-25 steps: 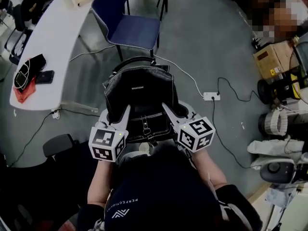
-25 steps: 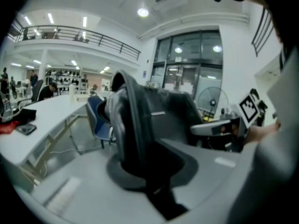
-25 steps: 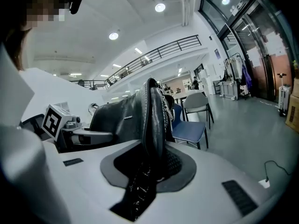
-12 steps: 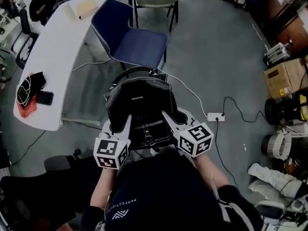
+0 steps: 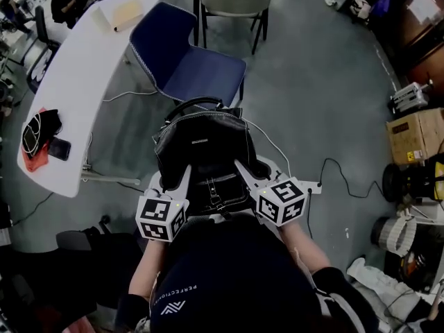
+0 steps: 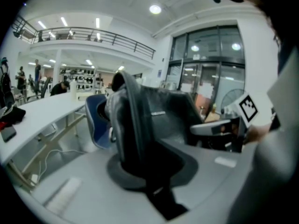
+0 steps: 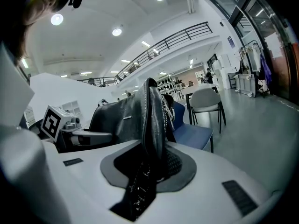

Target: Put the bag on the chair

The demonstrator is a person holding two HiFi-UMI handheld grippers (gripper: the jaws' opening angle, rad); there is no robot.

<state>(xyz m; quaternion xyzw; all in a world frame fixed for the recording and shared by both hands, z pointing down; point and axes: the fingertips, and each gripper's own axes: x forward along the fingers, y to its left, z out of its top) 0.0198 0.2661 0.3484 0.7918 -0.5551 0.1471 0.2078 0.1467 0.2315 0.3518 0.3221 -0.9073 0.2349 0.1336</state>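
Note:
A black leather bag (image 5: 202, 152) hangs in the air in front of the person, held from both sides. My left gripper (image 5: 182, 175) is shut on the bag's left edge (image 6: 133, 129); my right gripper (image 5: 243, 168) is shut on its right edge (image 7: 153, 125). The blue chair (image 5: 201, 68) stands just beyond the bag, its seat facing me, and shows behind the bag as the blue chair (image 6: 97, 120) and the blue chair (image 7: 191, 132) in the gripper views. The bag's handle (image 5: 193, 104) arches towards the chair's front edge.
A white curved table (image 5: 76, 75) runs along the left with a phone (image 5: 59, 148) and a dark bundle (image 5: 35, 132). A grey chair (image 5: 232, 2) stands behind the blue one. Cables and a power strip (image 5: 313, 184) lie on the floor; boxes (image 5: 415, 136) at the right.
The person has stepped forward with the bag; the blue chair and table now lie closer and lower in the head view. Both grips stay the same.

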